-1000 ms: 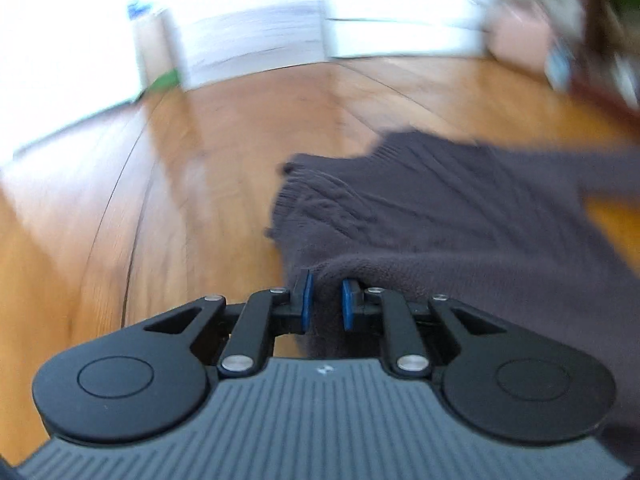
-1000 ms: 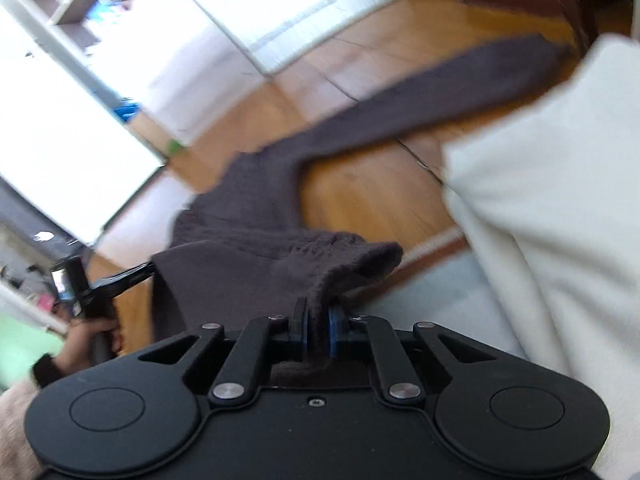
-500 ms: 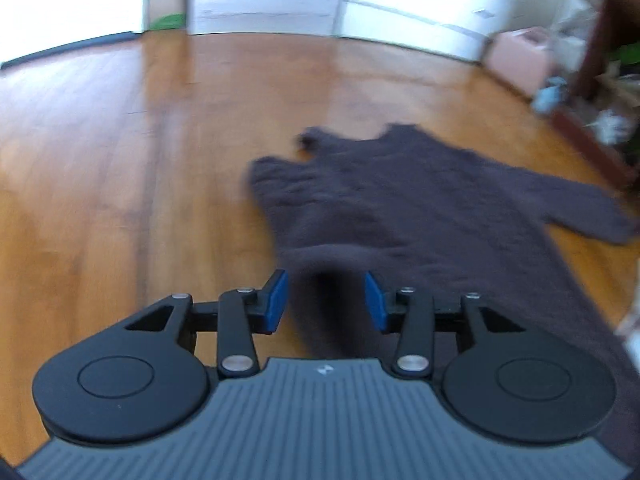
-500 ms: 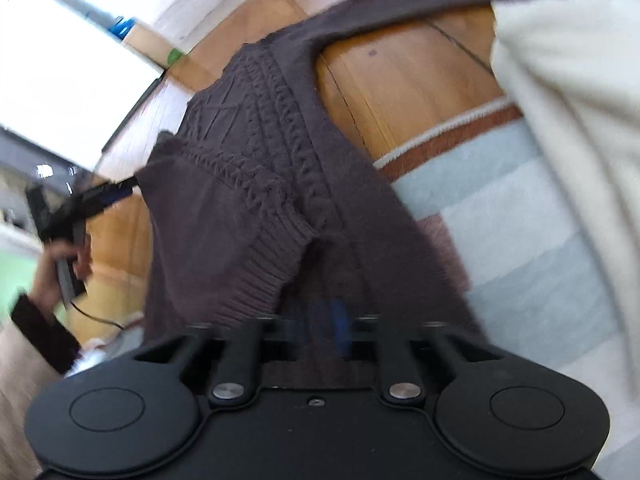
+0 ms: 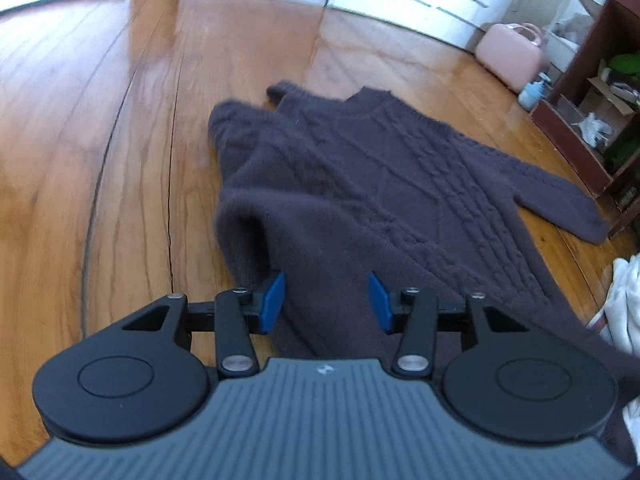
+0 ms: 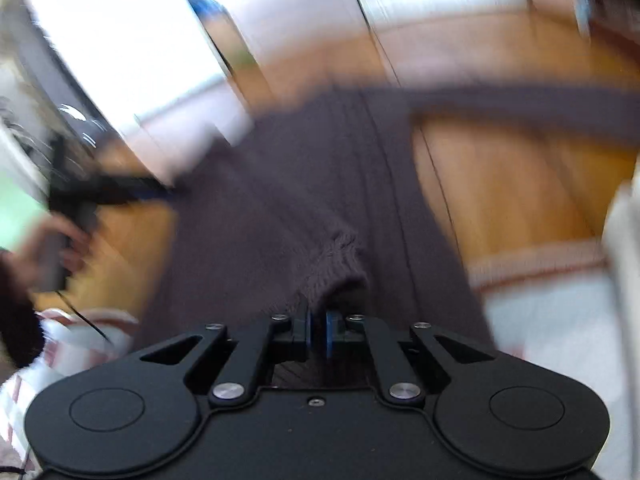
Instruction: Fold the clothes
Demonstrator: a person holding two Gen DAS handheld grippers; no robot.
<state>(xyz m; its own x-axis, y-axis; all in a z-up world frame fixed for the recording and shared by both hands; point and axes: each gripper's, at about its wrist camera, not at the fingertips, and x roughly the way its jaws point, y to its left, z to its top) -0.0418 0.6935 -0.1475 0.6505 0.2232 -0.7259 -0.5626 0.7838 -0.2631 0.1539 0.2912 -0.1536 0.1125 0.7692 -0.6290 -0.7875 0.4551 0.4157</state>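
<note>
A dark grey cable-knit sweater [image 5: 384, 176] lies spread on the wooden floor, neck away from me, one sleeve stretched to the right. My left gripper [image 5: 326, 300] is open, its blue pads either side of the sweater's near hem edge, which hangs slack between them. In the blurred right wrist view the right gripper [image 6: 318, 330] is shut on a ribbed corner of the sweater [image 6: 336, 264]. The left gripper and the hand holding it [image 6: 80, 200] show at the left of that view.
A pink case [image 5: 510, 54] and a dark wooden shelf unit [image 5: 600, 100] stand at the far right. White cloth [image 5: 624, 300] lies at the right edge. A pale striped rug [image 6: 540, 300] lies under the sweater's near side. White cabinets line the far wall.
My left gripper opened and let go of the sweater's hem, which dropped onto the floor. My right gripper stayed shut on its corner and swung, blurring its view.
</note>
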